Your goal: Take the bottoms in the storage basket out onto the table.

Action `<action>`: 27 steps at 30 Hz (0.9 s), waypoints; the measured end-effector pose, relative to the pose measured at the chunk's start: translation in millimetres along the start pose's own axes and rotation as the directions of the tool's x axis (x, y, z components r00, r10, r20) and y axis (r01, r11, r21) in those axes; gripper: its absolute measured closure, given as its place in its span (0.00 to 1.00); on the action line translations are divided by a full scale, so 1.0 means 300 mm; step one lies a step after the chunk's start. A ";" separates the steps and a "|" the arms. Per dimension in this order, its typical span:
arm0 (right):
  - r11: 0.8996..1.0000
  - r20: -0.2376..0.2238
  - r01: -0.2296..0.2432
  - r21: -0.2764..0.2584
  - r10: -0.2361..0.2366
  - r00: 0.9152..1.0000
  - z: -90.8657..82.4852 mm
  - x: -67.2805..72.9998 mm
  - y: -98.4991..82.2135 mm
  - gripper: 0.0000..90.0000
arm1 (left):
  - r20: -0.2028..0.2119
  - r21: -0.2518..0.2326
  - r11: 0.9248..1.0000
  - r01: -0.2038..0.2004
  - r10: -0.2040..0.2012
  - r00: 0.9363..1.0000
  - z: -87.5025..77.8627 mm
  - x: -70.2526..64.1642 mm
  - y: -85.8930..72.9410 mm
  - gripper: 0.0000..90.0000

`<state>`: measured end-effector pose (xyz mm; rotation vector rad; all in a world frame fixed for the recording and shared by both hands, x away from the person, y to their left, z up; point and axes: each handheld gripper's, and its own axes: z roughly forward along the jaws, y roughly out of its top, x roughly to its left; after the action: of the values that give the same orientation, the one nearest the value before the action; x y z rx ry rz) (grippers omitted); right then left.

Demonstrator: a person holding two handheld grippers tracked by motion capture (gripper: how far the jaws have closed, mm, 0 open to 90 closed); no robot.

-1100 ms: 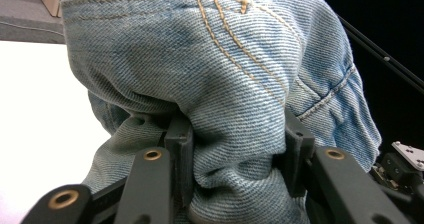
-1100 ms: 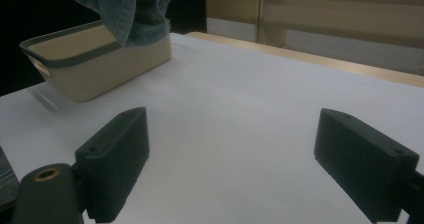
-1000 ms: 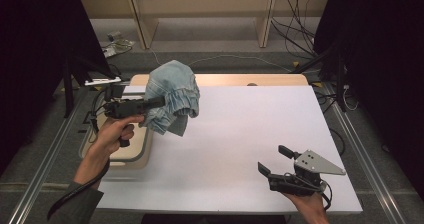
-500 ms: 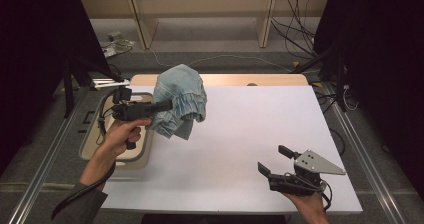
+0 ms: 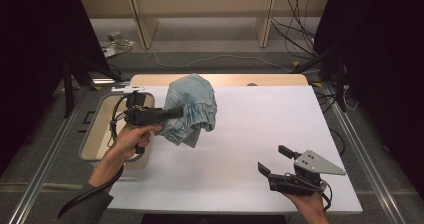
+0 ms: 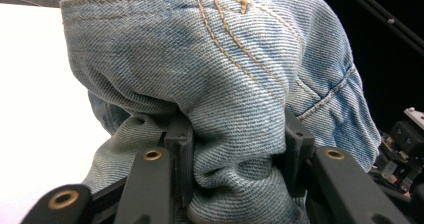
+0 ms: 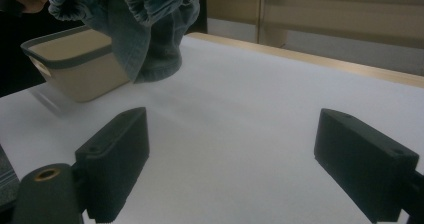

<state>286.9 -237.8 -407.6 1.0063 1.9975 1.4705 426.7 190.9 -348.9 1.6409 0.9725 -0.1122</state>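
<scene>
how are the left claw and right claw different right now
The left claw is shut on bunched blue denim jeans; the right claw stands open with nothing between its jaws. The left is raised, holding the jeans up beside the beige bin; the right sits low over the white table at its near right corner. Both are black, two-jawed and hand-held.

You have free white surface between both hands; the jeans and the bin block the left.
</scene>
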 end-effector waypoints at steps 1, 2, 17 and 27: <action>1.000 0.000 0.000 0.000 0.000 1.000 0.000 0.000 0.000 0.17 | -0.001 0.002 1.000 0.004 -0.004 1.000 0.004 -0.002 -0.002 0.66; 1.000 0.000 0.000 0.000 0.000 1.000 0.000 0.000 0.000 0.17 | -0.002 0.002 1.000 -0.002 0.002 1.000 0.009 -0.003 -0.005 0.66; 1.000 0.000 0.000 -0.001 0.000 1.000 0.000 0.001 0.000 0.17 | -0.026 0.050 0.999 -0.002 0.003 1.000 0.083 -0.007 -0.048 0.66; 1.000 0.000 0.002 -0.001 -0.002 1.000 0.000 0.001 0.000 0.17 | -0.029 0.067 0.998 0.001 0.001 1.000 0.125 -0.016 -0.071 0.66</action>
<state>286.7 -237.6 -407.7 1.0040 1.9970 1.4698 425.5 156.2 -375.1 1.7079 1.0002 -0.1221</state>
